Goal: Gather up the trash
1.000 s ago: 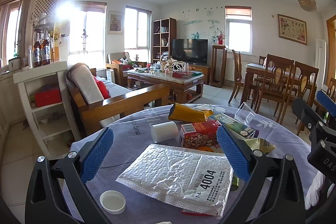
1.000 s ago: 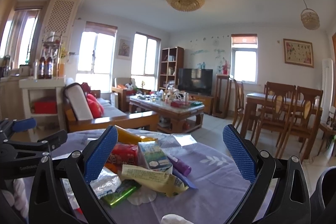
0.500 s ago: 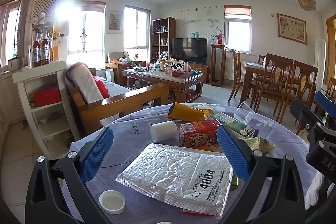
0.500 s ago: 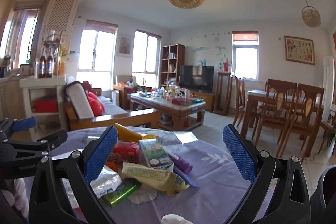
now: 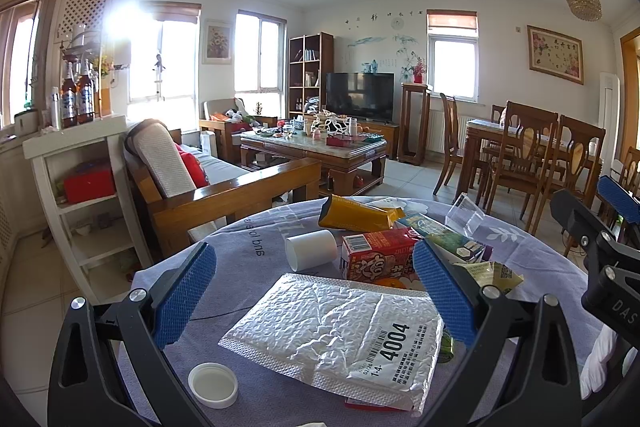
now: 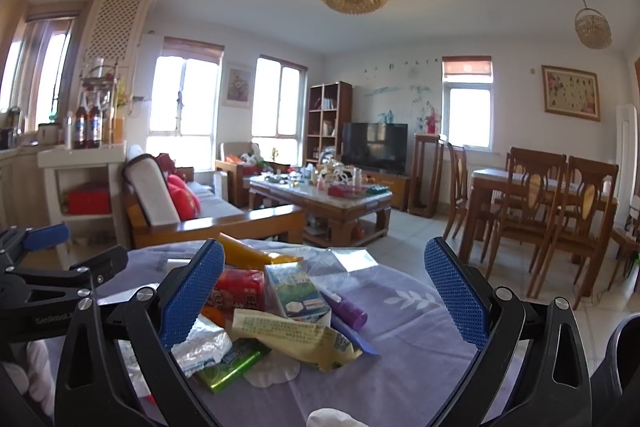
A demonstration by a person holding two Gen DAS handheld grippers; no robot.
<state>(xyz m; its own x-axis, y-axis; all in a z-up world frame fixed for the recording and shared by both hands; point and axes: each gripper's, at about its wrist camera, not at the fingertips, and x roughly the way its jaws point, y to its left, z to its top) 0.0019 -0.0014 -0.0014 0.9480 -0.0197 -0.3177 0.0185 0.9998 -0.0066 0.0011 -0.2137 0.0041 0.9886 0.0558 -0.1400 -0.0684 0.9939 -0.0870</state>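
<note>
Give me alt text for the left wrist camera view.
The open left gripper hovers over a silver bubble mailer on a round table with a purple cloth, holding nothing. Behind the mailer lie a white cup on its side, a red carton and wrappers.

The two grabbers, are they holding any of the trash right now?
No. The left gripper and the right gripper are both open and hold nothing. The silver mailer and the wrappers lie loose on the table.
</note>
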